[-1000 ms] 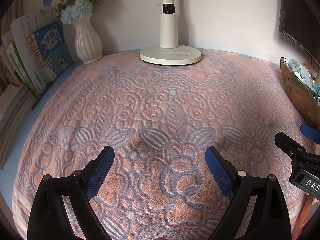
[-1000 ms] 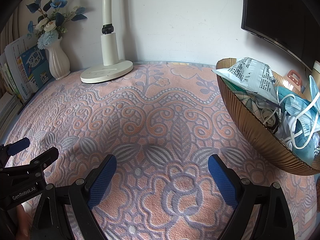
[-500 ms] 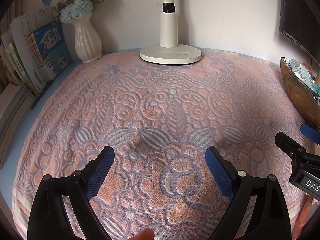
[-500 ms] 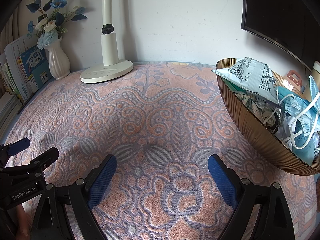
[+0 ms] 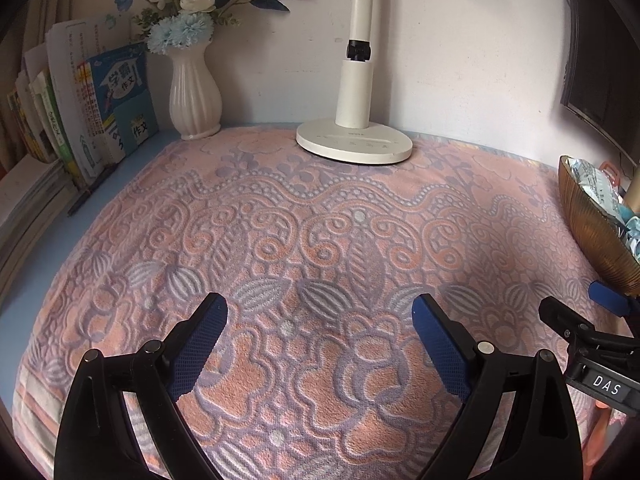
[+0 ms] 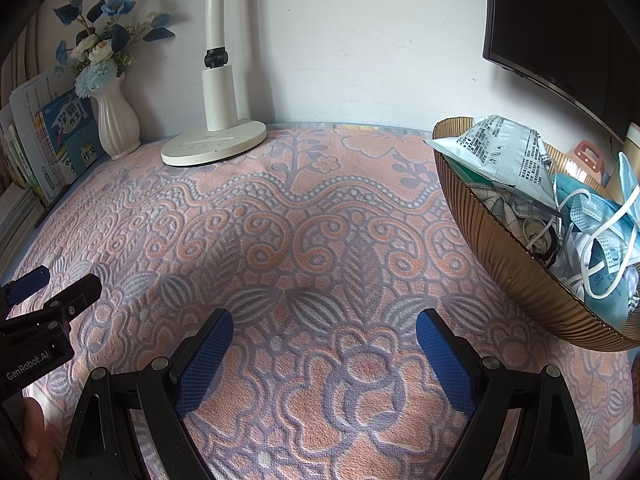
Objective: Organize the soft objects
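On the bench, near edge:
- Left claw (image 5: 320, 344): spread wide, grasping nothing, poised low over the towel (image 5: 320, 220).
- Right claw (image 6: 324, 348): likewise spread wide and bare, just right of the left one; each seen at the edge of the other's view.
- Towel: pink and lilac, raised floral pattern, spread flat across most of the bench (image 5: 36, 276), blue surface showing along the left edge.
- Bowl (image 6: 520, 264): gold, ribbed, at the right side, resting on the towel's right part.
- Soft objects: heaped inside the bowl; a printed white packet (image 6: 504, 152) on top at the far side, blue face masks (image 6: 600, 232) with white loops nearer, a patterned cloth beneath, partly hidden.
- Lamp (image 5: 354, 144): white, round base at the far centre, on the towel's far edge.
- Vase (image 5: 195, 92): white, fluted, far left, holding blue and white flowers.
- Books (image 5: 116, 104): upright at the far left, just left of the vase.
- Screen (image 6: 568, 32): dark, on the wall at the upper right.
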{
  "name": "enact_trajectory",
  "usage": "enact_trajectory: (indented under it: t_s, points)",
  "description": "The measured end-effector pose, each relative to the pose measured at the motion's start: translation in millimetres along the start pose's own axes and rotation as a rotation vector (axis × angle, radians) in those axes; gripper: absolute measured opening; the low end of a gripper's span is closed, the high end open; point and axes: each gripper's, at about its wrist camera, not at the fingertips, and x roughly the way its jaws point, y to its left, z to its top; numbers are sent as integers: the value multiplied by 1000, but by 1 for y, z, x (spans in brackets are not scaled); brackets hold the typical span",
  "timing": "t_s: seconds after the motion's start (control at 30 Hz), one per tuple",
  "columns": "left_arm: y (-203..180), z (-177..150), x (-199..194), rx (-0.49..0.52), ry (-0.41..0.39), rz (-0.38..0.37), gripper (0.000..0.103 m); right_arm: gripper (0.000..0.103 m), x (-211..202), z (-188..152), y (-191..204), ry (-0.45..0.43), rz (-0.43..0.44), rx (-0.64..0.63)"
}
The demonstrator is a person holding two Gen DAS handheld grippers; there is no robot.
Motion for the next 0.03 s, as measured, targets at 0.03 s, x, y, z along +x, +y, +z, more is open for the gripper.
enact_trajectory:
  t_s: [0.03]
  points:
    - [0,0,1,-3,6,2,93,92,0,0,0,0,0,0]
